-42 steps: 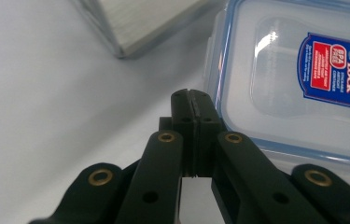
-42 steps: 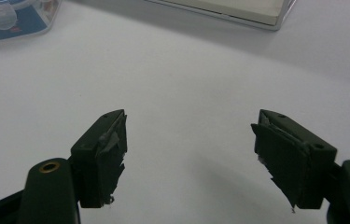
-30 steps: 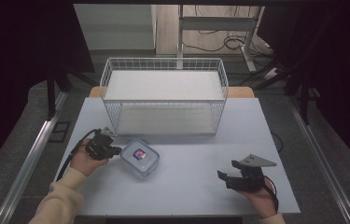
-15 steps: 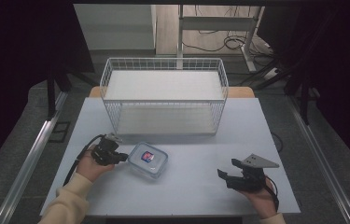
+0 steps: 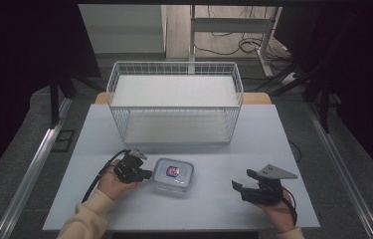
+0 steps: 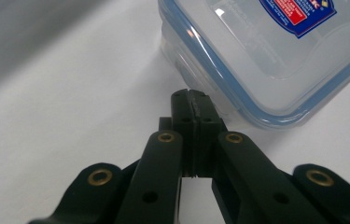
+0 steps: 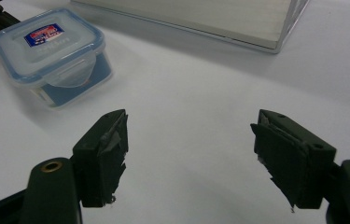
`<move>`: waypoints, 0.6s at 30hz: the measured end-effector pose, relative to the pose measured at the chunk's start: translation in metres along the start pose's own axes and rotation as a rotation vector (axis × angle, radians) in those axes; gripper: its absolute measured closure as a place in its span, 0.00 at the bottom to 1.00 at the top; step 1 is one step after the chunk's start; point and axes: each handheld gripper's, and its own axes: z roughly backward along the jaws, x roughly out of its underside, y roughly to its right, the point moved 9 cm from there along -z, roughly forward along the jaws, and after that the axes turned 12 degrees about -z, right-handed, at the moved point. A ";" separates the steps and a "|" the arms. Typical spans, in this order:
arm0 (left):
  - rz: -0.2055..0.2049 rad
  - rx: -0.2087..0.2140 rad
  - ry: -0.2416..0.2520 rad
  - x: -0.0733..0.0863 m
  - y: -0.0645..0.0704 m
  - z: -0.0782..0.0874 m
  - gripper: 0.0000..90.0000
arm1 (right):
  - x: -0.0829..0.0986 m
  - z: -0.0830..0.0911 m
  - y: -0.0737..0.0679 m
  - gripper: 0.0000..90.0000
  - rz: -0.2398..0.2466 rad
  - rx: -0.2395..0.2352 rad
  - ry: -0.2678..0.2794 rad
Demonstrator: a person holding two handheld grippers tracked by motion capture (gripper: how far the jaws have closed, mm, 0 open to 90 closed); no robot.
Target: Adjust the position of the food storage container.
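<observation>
At the table's near left, the left gripper (image 5: 144, 174) has its jaws pressed together, tips touching the clear plastic box with blue-rimmed snap lid and red-blue label (image 5: 174, 174). The box lies flat on the pale table (image 5: 214, 209), near of the white wire basket (image 5: 174, 102). Near right, the right gripper (image 5: 241, 185) gapes wide, holding nothing.

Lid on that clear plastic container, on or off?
On. The blue-rimmed lid sits flat on the container, sticker facing up, and a side flap is folded down over the wall.
</observation>
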 end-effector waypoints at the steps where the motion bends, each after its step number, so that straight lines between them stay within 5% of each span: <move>1: -0.002 0.003 -0.003 -0.001 0.002 -0.001 1.00 | 0.000 0.000 0.000 0.29 0.002 -0.001 -0.001; 7: -0.012 0.001 -0.001 -0.003 0.004 -0.004 1.00 | -0.001 0.001 0.000 0.30 0.000 -0.002 0.003; 10: -0.008 -0.060 -0.001 0.001 -0.002 0.002 1.00 | -0.002 0.002 -0.001 0.30 0.000 -0.003 0.007; 18: 0.027 -0.142 0.099 0.012 -0.007 0.037 1.00 | -0.002 0.000 -0.006 0.30 0.030 -0.007 -0.002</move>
